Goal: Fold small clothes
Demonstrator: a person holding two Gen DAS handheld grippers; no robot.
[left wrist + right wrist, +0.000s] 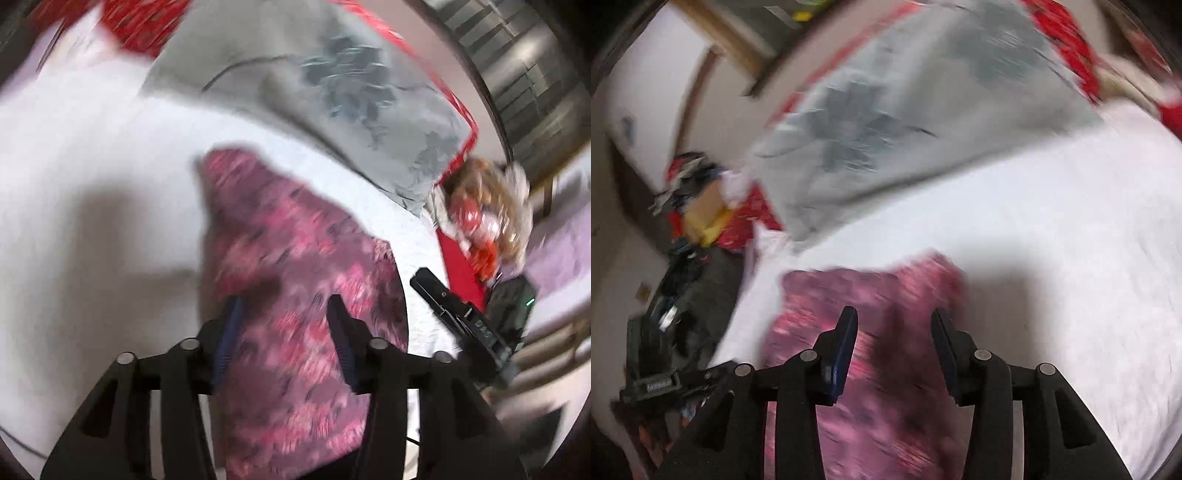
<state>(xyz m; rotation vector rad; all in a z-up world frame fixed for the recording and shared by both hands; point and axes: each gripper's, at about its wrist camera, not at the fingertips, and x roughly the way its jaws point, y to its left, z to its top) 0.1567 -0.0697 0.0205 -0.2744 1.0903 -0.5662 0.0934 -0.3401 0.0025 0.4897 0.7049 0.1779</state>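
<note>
Pink patterned garment (295, 280) lying bunched and unfolded on white bedsheet (92, 166), folding seemingly barely begun, left gripper (284, 325) and right gripper (894, 332) both spread, holding nothing.

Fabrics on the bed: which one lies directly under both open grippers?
The pink-patterned garment. Unlike the white sheet beneath it and the grey floral quilt farther back, it sits between the left gripper and right gripper fingers.

Left tongs (284, 306) gape wide; right tongs (894, 317) likewise.
</note>
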